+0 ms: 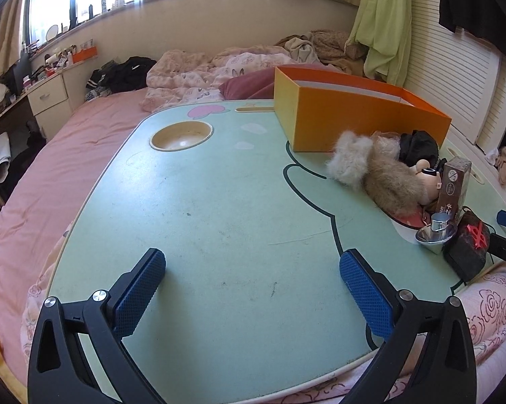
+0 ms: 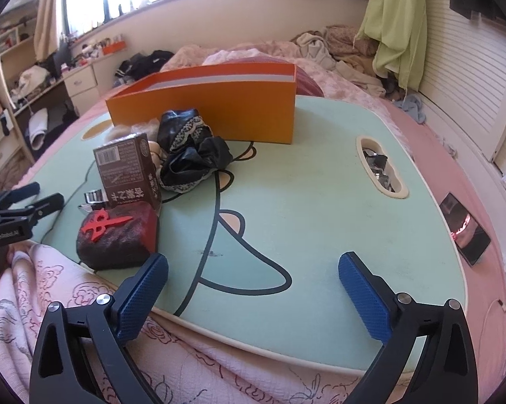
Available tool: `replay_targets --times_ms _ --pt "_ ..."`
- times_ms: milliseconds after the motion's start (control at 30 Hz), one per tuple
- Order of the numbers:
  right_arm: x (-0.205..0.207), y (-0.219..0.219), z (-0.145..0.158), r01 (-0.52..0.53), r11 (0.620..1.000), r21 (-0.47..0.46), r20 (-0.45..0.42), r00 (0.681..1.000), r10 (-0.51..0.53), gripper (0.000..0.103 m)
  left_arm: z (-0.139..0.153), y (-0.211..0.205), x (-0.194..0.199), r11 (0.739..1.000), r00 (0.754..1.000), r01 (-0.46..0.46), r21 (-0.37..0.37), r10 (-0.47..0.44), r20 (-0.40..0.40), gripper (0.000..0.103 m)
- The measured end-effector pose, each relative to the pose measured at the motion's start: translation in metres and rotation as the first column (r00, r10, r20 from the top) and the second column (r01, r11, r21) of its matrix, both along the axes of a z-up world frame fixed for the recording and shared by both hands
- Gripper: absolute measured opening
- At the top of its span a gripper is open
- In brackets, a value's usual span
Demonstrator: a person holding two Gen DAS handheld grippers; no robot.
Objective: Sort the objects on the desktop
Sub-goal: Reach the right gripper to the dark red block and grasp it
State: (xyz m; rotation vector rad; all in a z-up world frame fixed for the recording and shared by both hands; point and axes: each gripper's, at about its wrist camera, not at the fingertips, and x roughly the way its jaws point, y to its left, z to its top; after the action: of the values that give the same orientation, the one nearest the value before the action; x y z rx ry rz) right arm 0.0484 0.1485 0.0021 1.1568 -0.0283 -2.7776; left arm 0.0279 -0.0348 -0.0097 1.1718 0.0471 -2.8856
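Currently both tools are released and empty: the left tool [image 1: 253, 279] hovers over bare tabletop [image 1: 219, 202], the right tool [image 2: 253, 282] at its near edge. Just ahead-left of the right tool lies the dark red-marked block [image 2: 118, 239], then the brown carton [image 2: 128, 171], metal cup [image 2: 93, 198], black lace cloth [image 2: 192, 155] and plush toy [image 1: 380, 171]. Beyond them stands the orange box [image 2: 212, 111]; its interior is hidden. Judged so, sorting has hardly begun: all visible items remain outside.
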Motion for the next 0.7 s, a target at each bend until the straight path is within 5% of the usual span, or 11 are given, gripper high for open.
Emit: replay_targets --times_ms 267,467,700 --pt "0.024 -0.026 0.03 -0.114 0.993 0.004 -0.159 0.981 0.114 0.101 0.0 0.0 0.002 1.0 1.0 0.001 0.0 -0.001 -0.001 0.103" --pt "0.016 -0.073 0.035 -0.256 0.965 0.058 -0.113 0.959 0.261 0.101 0.0 0.0 0.002 1.0 1.0 0.001 0.0 -0.001 -0.001 0.103" --pt "0.0 -0.081 0.021 -0.283 0.958 0.053 -0.015 0.959 0.284 0.101 0.001 0.0 0.002 1.0 1.0 0.001 0.0 -0.001 -0.001 0.103"
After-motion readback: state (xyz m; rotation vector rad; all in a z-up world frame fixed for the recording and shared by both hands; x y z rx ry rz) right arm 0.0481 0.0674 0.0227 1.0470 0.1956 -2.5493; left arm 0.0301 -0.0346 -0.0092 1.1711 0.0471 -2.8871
